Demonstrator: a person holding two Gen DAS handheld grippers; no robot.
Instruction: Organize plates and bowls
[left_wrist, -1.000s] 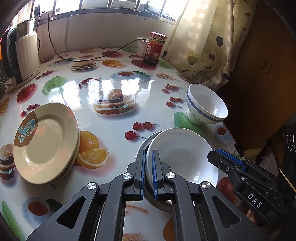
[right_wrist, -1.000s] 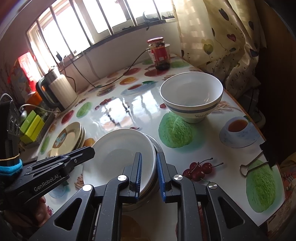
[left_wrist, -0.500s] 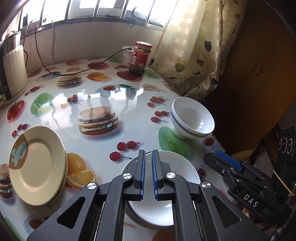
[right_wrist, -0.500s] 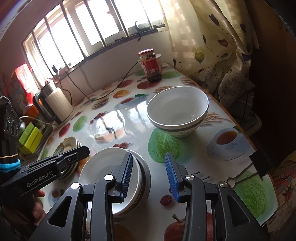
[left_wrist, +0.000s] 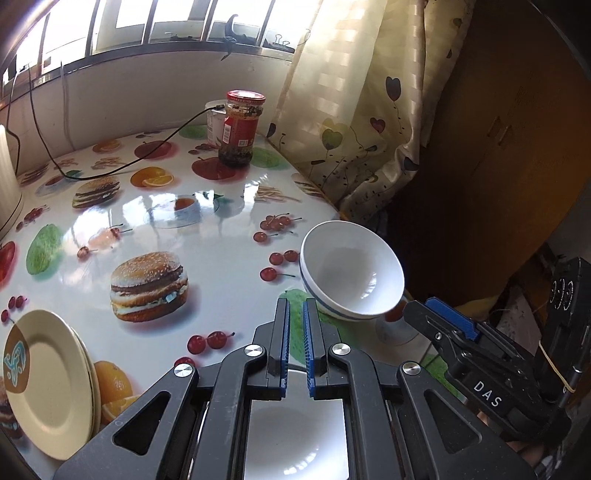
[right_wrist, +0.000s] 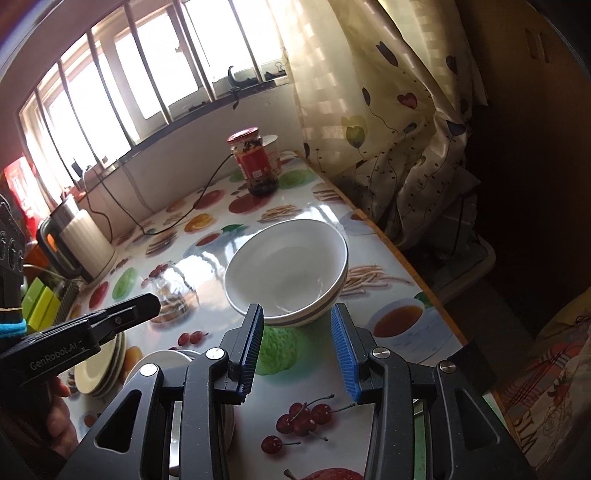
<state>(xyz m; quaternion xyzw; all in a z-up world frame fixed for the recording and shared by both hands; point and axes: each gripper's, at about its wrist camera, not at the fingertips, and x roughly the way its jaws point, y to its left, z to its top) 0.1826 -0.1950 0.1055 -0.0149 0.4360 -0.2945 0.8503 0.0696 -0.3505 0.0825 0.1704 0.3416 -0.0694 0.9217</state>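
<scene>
White bowl (right_wrist: 286, 271) with a blue stripe stands alone near the table's (left_wrist: 155, 206) right edge, not yet gathered; cream plates (left_wrist: 48, 384) are stacked at the near left, a white dish (left_wrist: 295, 428) sits nearest. Right gripper (right_wrist: 297, 352), jaws part open and empty, points at the bowl just beyond them. Left gripper (left_wrist: 295, 347) is closed, empty.

White bowl (left_wrist: 351, 275) with blue stripe, cream plates (left_wrist: 48, 384), red-lidded jar (left_wrist: 240, 127), fruit-printed tablecloth (left_wrist: 207, 229)
</scene>
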